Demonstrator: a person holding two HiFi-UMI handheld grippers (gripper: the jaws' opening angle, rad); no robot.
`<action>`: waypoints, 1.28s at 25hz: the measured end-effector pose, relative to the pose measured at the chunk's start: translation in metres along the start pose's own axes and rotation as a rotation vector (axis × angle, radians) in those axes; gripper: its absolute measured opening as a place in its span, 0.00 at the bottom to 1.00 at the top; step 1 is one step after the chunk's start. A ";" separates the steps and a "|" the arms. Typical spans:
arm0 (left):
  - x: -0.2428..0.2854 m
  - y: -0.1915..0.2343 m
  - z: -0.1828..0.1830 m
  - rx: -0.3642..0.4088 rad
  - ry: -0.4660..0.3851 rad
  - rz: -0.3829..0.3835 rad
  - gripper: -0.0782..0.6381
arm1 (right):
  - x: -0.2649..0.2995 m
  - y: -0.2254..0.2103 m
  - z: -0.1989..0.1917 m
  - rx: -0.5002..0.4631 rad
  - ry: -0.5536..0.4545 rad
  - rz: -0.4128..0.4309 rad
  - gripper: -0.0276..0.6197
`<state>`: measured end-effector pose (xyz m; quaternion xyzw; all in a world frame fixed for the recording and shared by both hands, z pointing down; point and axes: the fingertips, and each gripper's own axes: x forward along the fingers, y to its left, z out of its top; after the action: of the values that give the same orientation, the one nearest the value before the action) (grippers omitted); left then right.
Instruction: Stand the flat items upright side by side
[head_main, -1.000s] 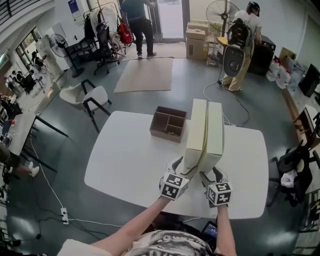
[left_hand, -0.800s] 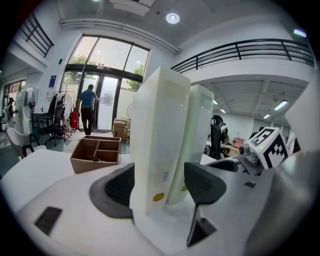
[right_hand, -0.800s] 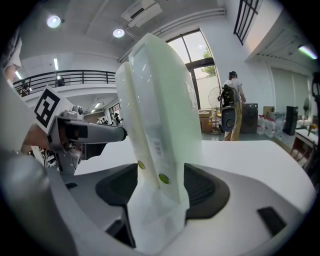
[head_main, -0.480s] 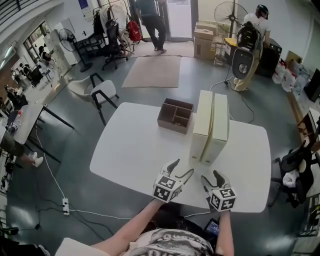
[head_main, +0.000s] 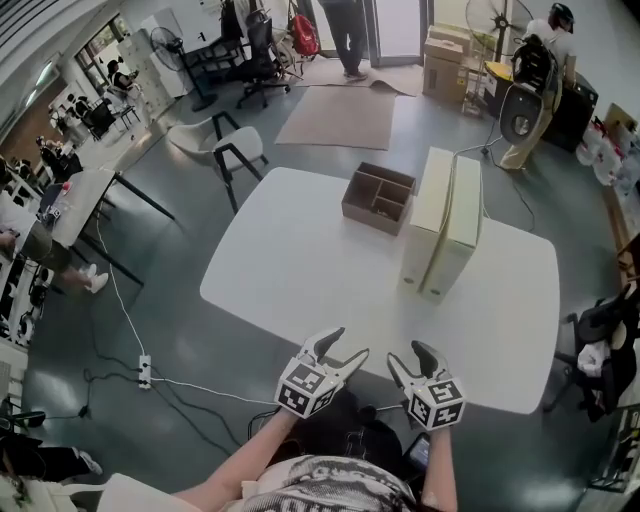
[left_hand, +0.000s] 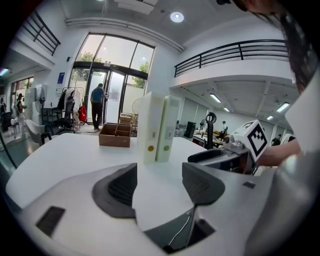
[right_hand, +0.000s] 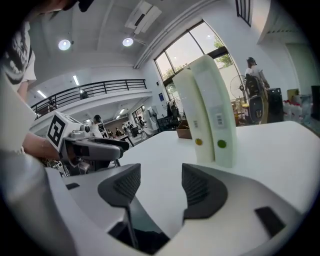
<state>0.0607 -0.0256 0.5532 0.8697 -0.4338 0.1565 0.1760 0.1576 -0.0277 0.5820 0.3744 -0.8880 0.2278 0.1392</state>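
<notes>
with the left tongs (head_main: 345, 345) and right tongs (head_main: 408, 354) parted, empty and just narrowing, the two tall folders (head_main: 432, 215) stood unsupported on the desk (head_main: 300, 270), so a nudge might have toppled them.

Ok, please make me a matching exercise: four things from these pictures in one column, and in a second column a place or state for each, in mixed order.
Column 1
1. brown box
2. folder with yellow dot
3. folder with green dot
4. rug

Column 2
a. lies on the floor beyond the table
b. stands upright, on the side nearer the box
c. stands upright, on the side away from the box
d. open on top, divided inside

Pairs: 1-d, 2-b, 3-c, 4-a
</notes>
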 end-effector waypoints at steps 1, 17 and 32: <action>-0.007 0.002 0.000 -0.013 -0.007 0.013 0.49 | 0.000 0.007 0.000 -0.001 0.001 0.017 0.43; -0.094 0.019 -0.024 -0.134 -0.097 0.119 0.39 | 0.027 0.118 -0.006 -0.119 0.033 0.234 0.29; -0.220 0.001 -0.073 -0.169 -0.190 0.167 0.19 | -0.004 0.240 -0.021 -0.185 -0.008 0.311 0.11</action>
<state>-0.0752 0.1606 0.5245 0.8237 -0.5308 0.0506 0.1930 -0.0131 0.1328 0.5262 0.2189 -0.9530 0.1622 0.1327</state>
